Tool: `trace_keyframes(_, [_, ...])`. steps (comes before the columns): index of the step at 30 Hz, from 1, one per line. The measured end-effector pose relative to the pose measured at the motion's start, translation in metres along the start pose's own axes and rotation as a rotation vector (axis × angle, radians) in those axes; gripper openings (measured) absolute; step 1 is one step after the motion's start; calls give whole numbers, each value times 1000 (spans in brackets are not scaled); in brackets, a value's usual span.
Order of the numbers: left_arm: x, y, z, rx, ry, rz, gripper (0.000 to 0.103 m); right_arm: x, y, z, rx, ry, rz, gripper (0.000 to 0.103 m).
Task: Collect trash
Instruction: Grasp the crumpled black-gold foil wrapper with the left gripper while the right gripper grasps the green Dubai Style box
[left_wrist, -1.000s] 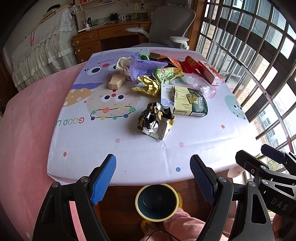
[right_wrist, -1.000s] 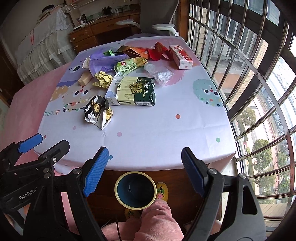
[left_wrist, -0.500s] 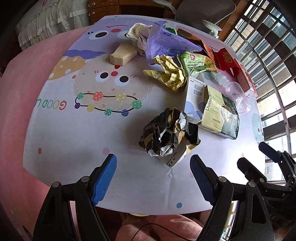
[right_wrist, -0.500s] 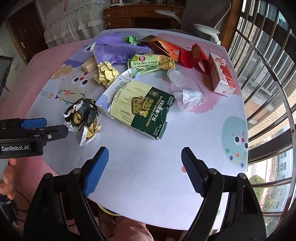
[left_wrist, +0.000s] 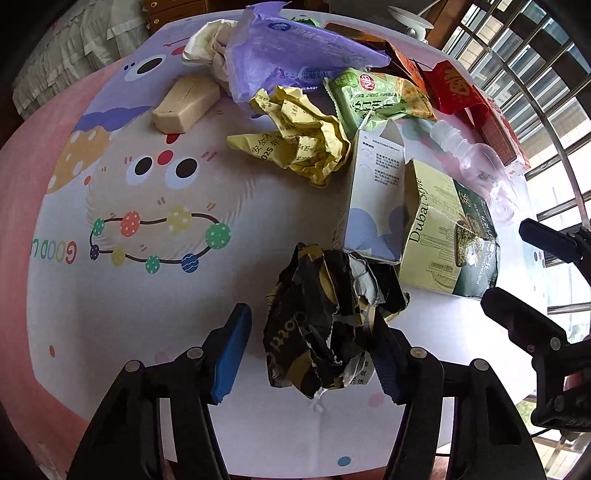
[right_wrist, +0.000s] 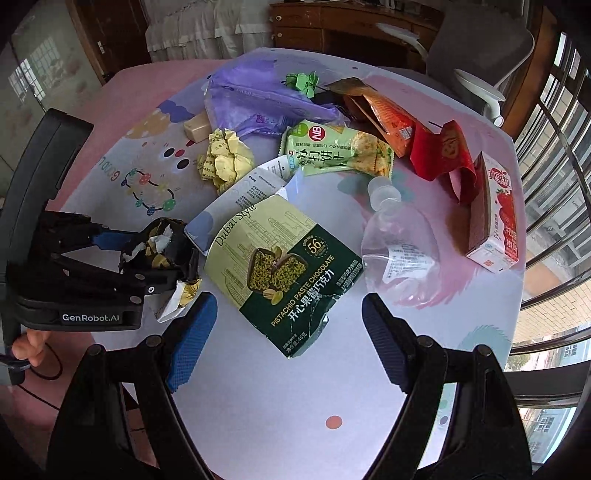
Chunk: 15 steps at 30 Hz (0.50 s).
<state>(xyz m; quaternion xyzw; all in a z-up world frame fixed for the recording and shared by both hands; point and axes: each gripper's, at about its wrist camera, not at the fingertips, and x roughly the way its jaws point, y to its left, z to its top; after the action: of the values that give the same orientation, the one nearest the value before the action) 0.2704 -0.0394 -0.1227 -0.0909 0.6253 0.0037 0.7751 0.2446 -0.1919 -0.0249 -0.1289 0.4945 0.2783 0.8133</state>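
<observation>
Cartoon-print table (right_wrist: 369, 424) — scattered wrappers (right_wrist: 280, 273)

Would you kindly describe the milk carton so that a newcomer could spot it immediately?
Look along the table's window side, at the far right end of the trash pile. The milk carton lies beside a red wrapper; it alone is a white box printed with strawberries.
</observation>
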Motion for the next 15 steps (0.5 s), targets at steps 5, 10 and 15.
trace_keyframes(5, [-1,6,2,-51,-3,-52,41,14,15,14,-222,22,32,79])
trace_keyframes(10, [-9,16,-6,-92,-11,-20,40,37,23,27,-362,66,40,80])
trace_keyframes(15, [-18,41,-25,-158,-1,-27,40,55,27,35,-437,108,90,87])
